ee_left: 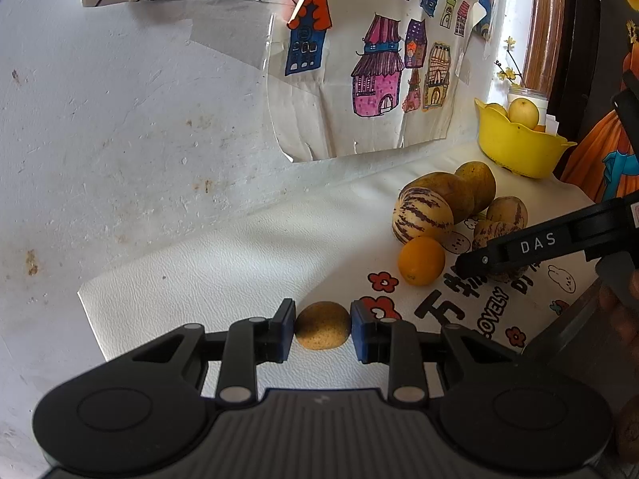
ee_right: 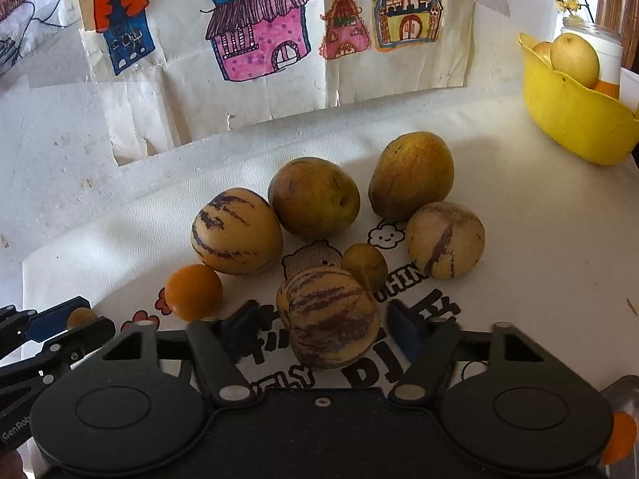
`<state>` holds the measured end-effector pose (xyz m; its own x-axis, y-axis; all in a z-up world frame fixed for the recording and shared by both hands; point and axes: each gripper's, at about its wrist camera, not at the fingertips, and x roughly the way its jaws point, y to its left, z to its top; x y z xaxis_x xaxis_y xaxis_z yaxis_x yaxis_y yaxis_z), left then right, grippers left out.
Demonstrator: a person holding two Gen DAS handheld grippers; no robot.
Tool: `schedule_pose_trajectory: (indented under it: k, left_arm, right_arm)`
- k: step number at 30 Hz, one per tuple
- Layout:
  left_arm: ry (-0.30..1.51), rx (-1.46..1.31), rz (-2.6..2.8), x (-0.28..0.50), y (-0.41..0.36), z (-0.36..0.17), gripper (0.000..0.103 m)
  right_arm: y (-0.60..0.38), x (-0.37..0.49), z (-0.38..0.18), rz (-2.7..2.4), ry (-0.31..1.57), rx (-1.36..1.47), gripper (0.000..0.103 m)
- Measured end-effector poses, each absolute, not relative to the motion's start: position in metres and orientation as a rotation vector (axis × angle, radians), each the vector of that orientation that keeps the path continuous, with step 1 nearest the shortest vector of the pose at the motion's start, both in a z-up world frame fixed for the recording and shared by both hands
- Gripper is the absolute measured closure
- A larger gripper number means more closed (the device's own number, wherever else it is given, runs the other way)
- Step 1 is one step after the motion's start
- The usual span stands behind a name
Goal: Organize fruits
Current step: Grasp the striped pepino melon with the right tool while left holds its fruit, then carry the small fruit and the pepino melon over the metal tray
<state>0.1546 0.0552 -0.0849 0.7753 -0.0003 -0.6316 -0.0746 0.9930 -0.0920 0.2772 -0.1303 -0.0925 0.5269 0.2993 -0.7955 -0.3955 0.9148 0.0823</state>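
Clamped between the left gripper's (ee_left: pixel 322 329) pads, a speckled fruit (ee_left: pixel 322 325) is sitting low over the white mat (ee_left: pixel 199 263). Right gripper (ee_right: pixel 319 325) is straddling a striped melon (ee_right: pixel 329 317), jaws not yet touching; next, squeeze and carry toward the yellow bowl (ee_right: pixel 575 115).

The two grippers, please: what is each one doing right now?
Left gripper: shut on the small speckled fruit.
Right gripper: open around the striped melon, pads not yet touching.
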Motion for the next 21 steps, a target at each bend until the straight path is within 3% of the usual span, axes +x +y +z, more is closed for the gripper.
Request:
schedule_pose_trajectory:
  k: [1,21]
  left_arm:
    - [0.683,-0.117,0.041,0.155,0.056,-0.085,0.071]
    - [0.661,-0.124,0.06,0.143,0.052,-0.067,0.072]
  right_arm:
    - [-0.131,0.278,-0.091,0.412,0.926,-0.109,0.052]
    - [-0.132,0.22,-0.047,0.512,0.863,-0.055,0.053]
